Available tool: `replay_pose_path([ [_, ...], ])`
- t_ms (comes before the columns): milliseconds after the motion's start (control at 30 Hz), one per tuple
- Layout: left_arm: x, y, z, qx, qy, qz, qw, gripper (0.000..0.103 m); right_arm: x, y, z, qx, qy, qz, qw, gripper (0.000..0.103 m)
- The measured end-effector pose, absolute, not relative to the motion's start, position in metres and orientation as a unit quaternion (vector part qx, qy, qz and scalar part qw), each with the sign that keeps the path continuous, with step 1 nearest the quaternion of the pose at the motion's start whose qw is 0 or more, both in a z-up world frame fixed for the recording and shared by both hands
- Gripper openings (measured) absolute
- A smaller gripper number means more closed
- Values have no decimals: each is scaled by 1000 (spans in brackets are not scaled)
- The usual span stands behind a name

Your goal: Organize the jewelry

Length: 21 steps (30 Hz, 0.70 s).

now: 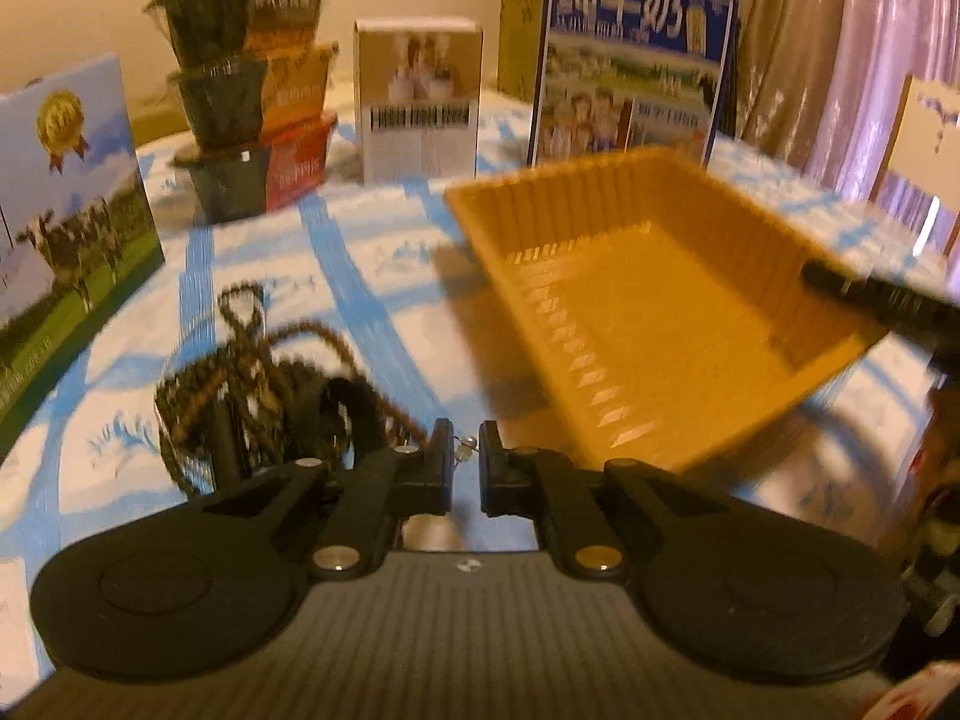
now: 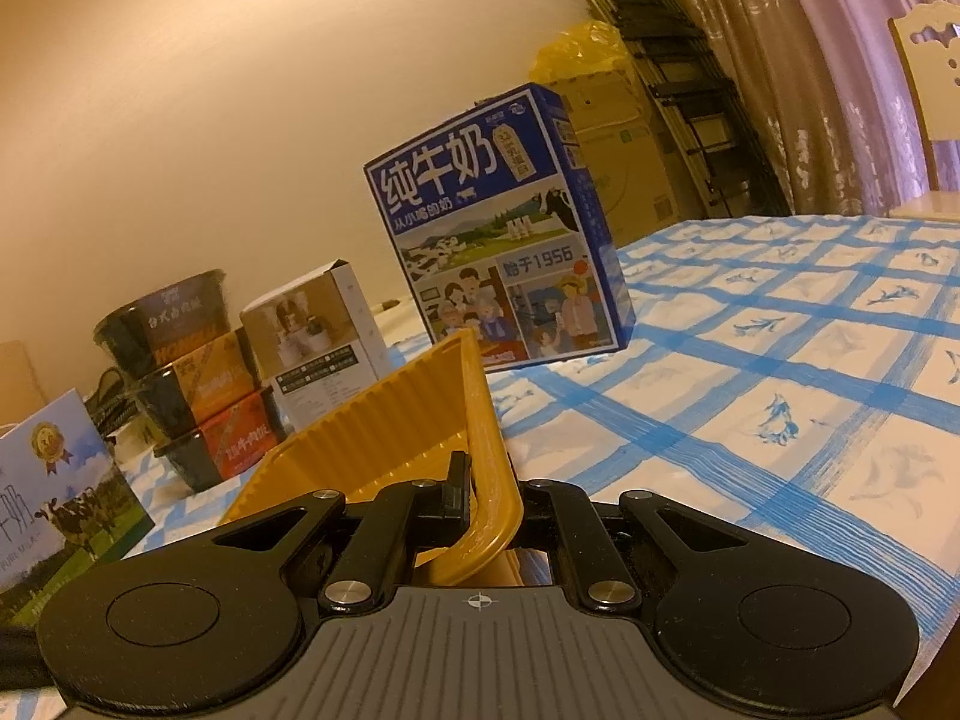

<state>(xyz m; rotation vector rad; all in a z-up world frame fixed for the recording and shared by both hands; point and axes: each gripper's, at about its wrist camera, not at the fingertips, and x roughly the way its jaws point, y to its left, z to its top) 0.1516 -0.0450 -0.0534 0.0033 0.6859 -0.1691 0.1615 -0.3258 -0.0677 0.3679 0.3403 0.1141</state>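
Jaws of left gripper (image 1: 466,450) nearly closed on a small pearl piece (image 1: 465,449) beside tilted yellow tray (image 1: 630,300), whose rim right gripper (image 2: 492,495) clamps.

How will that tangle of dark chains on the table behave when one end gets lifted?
The pile of chains will probably be floppy, since its strands lie in loose loops on the tablecloth. Because the loops cross each other, it will likely snag and come up as a clump. A thin strand with a small bead between the left gripper looks delicate and might slip.
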Motion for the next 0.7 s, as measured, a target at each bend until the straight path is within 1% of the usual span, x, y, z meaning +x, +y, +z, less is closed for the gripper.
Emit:
replay_pose_path([
  [233,159,-61,-23,-30,307,-123,943,7,161,-321,-65,173,167,58,969,7],
  [700,170,-103,-40,-30,336,-171,926,7,161,-321,-65,173,168,59,969,7],
])
